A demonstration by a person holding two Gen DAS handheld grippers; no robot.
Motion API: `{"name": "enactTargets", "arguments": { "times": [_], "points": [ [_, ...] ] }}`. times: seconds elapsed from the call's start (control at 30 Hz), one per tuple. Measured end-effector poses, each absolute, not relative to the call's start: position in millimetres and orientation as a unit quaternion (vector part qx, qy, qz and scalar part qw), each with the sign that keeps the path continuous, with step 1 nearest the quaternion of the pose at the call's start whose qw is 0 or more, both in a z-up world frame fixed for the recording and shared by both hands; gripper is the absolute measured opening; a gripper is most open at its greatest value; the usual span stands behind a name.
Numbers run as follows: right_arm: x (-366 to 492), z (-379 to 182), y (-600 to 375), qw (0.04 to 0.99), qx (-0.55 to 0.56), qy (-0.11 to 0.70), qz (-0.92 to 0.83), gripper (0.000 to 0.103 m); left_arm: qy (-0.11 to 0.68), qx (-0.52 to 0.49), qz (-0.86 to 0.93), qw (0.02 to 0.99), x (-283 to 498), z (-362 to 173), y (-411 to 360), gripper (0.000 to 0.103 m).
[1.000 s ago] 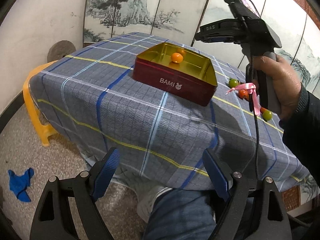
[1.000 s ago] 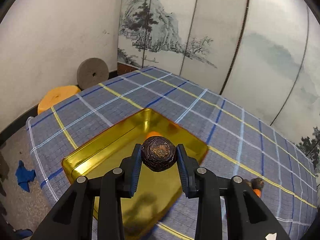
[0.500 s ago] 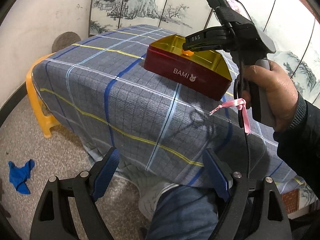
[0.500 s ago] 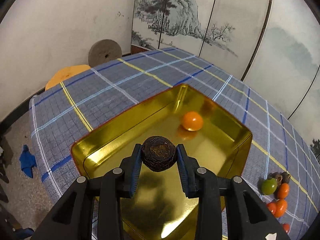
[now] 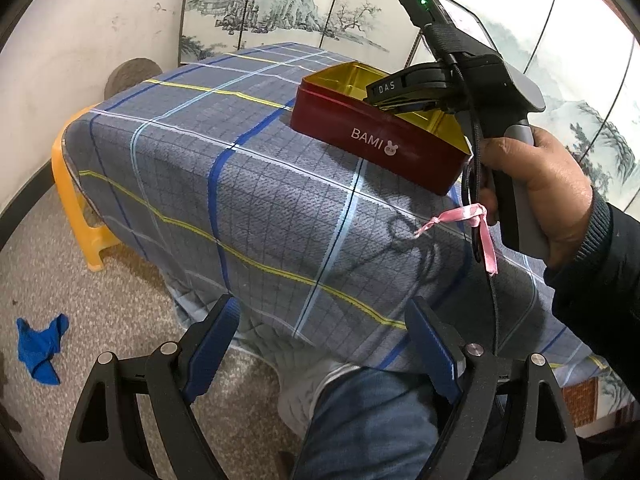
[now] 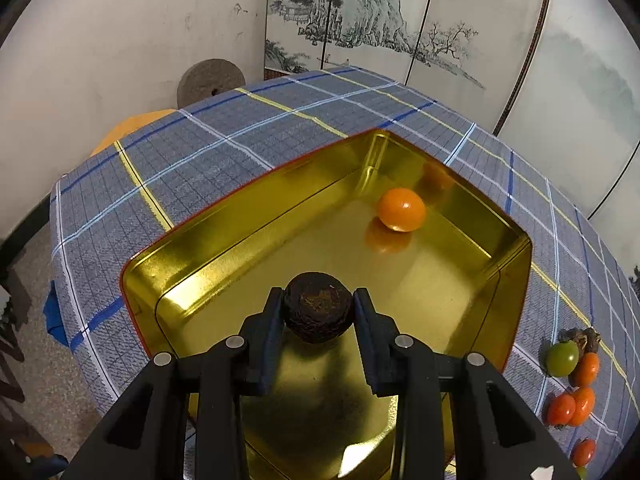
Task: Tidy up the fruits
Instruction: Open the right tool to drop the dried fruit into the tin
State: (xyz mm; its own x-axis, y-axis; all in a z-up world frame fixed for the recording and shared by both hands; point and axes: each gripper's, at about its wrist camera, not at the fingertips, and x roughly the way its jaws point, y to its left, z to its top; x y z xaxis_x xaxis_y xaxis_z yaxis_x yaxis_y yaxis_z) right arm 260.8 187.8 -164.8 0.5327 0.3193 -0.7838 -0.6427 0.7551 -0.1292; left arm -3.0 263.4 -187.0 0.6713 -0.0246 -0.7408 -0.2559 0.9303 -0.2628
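Note:
A red tin (image 5: 380, 142) with a gold inside (image 6: 508, 296) stands on the checked tablecloth. One orange fruit (image 6: 401, 209) lies near its far corner. My right gripper (image 6: 318, 312) is shut on a dark brown wrinkled fruit (image 6: 318, 312) and hangs low over the tin's near half. In the left wrist view a hand holds that right gripper's handle (image 5: 516, 184), its nose reaching over the tin's rim. My left gripper (image 5: 322, 346) is open and empty, off the table's near edge, above a person's knee. Several orange, red and green fruits (image 6: 570, 380) lie on the cloth right of the tin.
The cloth-covered table (image 5: 240, 184) drops off toward me. An orange plastic stool (image 5: 76, 208) stands at its left, a round grey stone (image 6: 211, 80) leans on the wall, a blue rag (image 5: 40, 346) lies on the floor. Painted screen panels (image 6: 400, 20) close the back.
My right gripper has come down and forward over the tin with the dark fruit still in it, and the tin now fills its view. The left gripper has barely moved.

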Motion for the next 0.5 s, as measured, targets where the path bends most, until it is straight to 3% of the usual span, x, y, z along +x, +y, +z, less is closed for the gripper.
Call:
{"name": "enactTargets", "arguments": {
  "times": [0.4,0.43,0.5],
  "points": [
    [269,-171,180,0.847,-0.19,0.411,0.279,0.034,0.402,-0.172,0.064,0.897,-3,-188,261,0.085],
    [270,-172,179,0.847,-0.187,0.413,0.278,0.036,0.402,-0.171,0.064,0.897,-3,-188,261,0.085],
    [272,-170,176,0.85,-0.182,0.413,0.273,0.053,0.403,-0.169,0.064,0.897,-3,-186,260,0.085]
  ]
}}
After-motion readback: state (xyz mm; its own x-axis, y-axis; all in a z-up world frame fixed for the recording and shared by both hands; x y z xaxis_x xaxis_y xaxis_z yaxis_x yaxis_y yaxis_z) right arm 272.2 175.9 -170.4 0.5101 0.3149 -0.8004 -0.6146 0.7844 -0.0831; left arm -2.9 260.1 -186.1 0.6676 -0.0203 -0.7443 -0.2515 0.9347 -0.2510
